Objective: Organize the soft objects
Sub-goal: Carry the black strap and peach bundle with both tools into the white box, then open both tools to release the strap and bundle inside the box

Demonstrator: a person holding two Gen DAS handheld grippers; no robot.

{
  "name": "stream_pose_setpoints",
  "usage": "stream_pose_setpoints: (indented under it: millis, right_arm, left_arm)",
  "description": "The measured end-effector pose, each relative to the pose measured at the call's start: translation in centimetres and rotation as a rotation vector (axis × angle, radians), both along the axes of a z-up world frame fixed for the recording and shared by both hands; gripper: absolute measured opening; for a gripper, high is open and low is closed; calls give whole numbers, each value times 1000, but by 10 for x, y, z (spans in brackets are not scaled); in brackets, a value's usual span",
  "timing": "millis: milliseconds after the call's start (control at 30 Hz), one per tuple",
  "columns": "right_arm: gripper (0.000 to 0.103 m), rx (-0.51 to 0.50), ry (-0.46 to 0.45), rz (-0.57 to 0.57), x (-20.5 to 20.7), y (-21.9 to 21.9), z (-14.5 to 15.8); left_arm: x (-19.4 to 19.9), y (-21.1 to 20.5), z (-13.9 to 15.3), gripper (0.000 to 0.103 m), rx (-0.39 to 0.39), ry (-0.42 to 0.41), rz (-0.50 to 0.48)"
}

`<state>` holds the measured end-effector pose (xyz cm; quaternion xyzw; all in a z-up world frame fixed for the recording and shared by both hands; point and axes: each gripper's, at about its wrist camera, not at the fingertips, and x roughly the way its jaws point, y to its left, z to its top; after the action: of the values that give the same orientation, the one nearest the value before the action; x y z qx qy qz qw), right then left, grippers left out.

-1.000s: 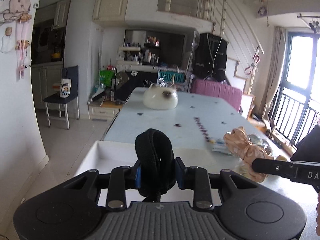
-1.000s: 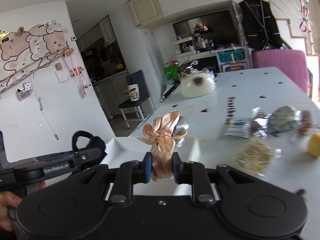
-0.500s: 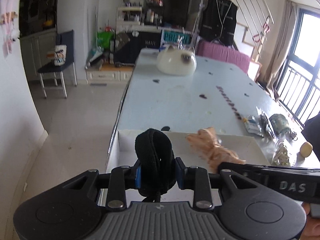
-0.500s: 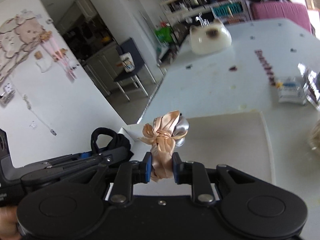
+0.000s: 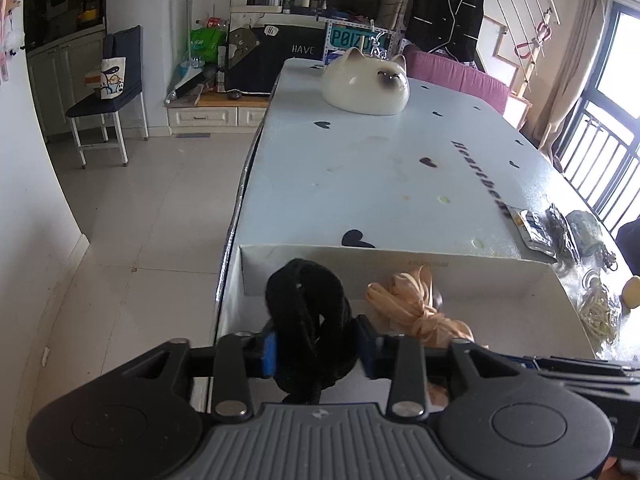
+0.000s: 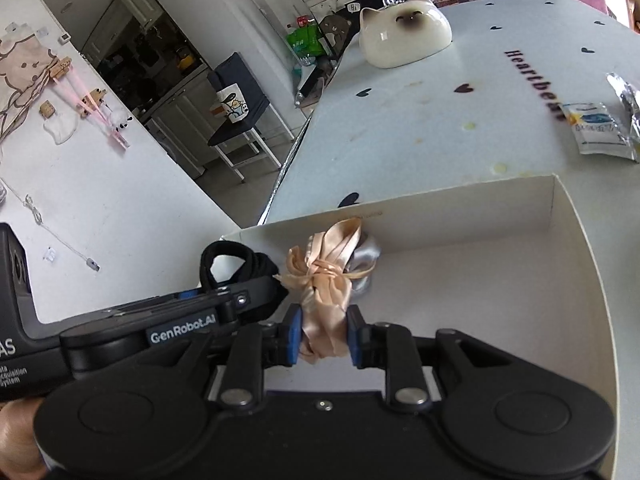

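Observation:
A black scrunchie (image 5: 308,312) stands upright between the blue pads of my left gripper (image 5: 316,350). The jaws are opening, and the fabric still fills the gap and touches both pads. My right gripper (image 6: 322,338) has a peach satin scrunchie (image 6: 326,280) with a silver-grey part between its pads. Its jaws are opening too, with the cloth still touching them. Both grippers hang side by side over the left part of a shallow white box (image 6: 440,196), tilted down into it. The peach scrunchie (image 5: 416,308) also shows in the left wrist view, and the black scrunchie (image 6: 236,264) in the right wrist view.
The white box (image 5: 400,260) sits at the near left corner of a pale blue table. A cat-shaped ceramic bowl (image 5: 366,84) stands at the far end. Snack packets (image 6: 596,132) and a heap of rubber bands (image 5: 596,308) lie to the right. The floor drops off left, beside a chair (image 5: 108,96).
Both grippers have moved forward and dipped down, from short of the box to over its inside. Each pair of pads stands a little wider around its scrunchie.

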<state>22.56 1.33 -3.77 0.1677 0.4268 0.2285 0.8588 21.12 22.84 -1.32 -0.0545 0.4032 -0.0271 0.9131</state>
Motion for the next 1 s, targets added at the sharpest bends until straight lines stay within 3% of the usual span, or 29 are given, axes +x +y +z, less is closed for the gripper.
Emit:
stream_pose_setpoints:
  millis: [200, 300, 600, 1000]
  right_arm:
    - [42, 20, 14, 6, -3, -5, 1]
    - [50, 24, 9, 9, -7, -8, 5]
    - [61, -11, -40, -4, -23, -22, 22]
    - [78, -85, -130, 0, -43, -47, 47]
  left_arm:
    - [-2, 2, 3, 68, -16, 1, 26]
    - [-7, 3, 8, 70, -7, -8, 28]
    - [-20, -5, 21, 72, 14, -29, 10]
    - [-44, -17, 38, 90, 35, -50, 0]
